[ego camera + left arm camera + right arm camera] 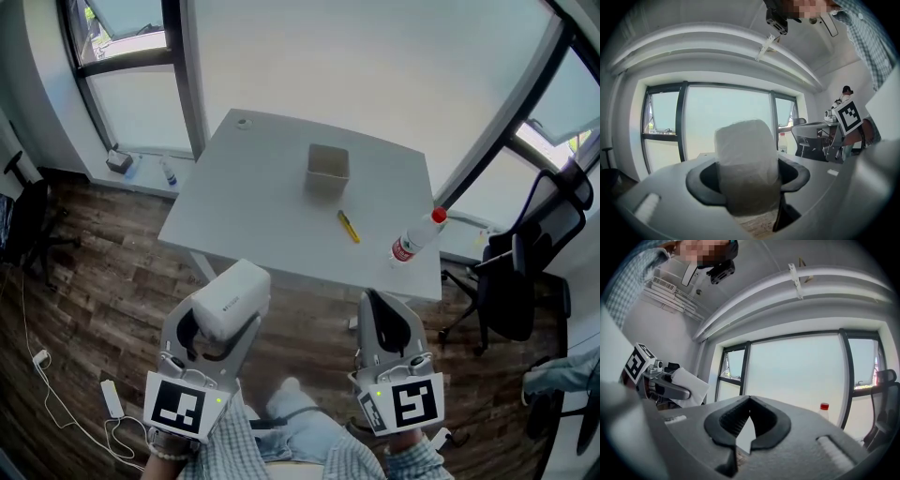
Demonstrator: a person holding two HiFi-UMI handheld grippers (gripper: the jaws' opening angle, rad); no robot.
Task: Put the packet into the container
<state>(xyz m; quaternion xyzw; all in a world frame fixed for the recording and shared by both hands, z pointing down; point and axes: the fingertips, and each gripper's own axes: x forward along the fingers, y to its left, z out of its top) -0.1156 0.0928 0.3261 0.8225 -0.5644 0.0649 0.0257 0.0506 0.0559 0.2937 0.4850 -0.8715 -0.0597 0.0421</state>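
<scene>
My left gripper (225,314) is shut on a white plastic-wrapped packet (232,298), which stands up between the dark pads (704,180) and fills the middle of the left gripper view as the packet (746,164). A small open grey container (328,167) sits on the grey table (253,206), toward its far side. Both grippers hang over the wooden floor, short of the table's near edge. My right gripper (382,307) is shut, its tips meeting with nothing between them (749,401). From the right gripper view the packet (689,386) shows at the left.
A yellow pen-like tool (348,226) lies right of the table's middle. A red-capped bottle (415,236) lies near the right corner. A black office chair (511,272) stands right of the table. A white adapter and cable (111,398) lie on the floor at left.
</scene>
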